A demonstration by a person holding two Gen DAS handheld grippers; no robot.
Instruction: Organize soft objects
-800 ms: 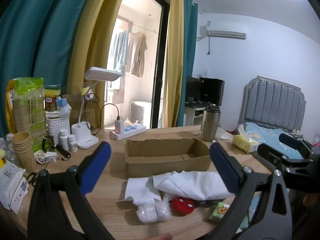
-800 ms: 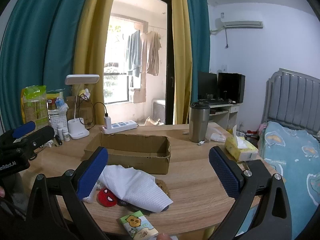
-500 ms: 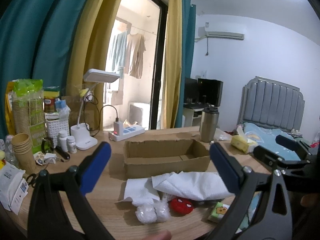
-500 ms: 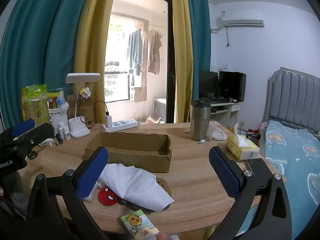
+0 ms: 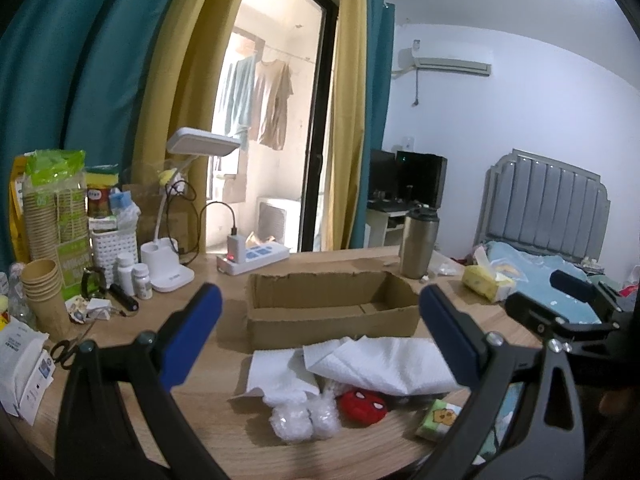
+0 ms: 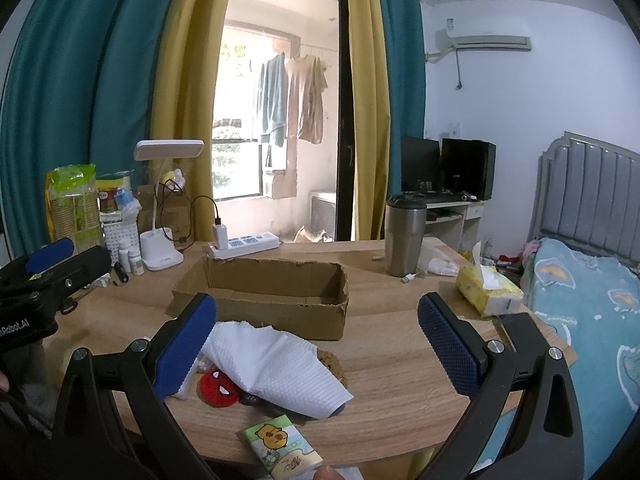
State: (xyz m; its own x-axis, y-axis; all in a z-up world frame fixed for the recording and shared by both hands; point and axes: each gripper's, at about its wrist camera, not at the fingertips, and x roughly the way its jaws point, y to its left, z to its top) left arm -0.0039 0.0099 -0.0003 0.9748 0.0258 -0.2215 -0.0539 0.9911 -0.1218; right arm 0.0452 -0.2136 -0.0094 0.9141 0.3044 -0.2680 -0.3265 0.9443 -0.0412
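Left wrist view shows my left claw (image 5: pixel 320 336) spread wide and holding nothing, poised above the soft pile just in front of the cardboard box (image 5: pixel 332 308). My right claw (image 6: pixel 318 340) is equally wide and empty, on the same side of the box. I judge no item is picked yet; the box looks empty. Next I need to lower one claw onto a single piece and pinch gently. By my count, in front of the box: one red plush (image 5: pixel 363 401), two white paper towels (image 5: pixel 380 364), two clear wrapped bundles (image 5: pixel 306 420), one tissue pack (image 6: pixel 282 448).
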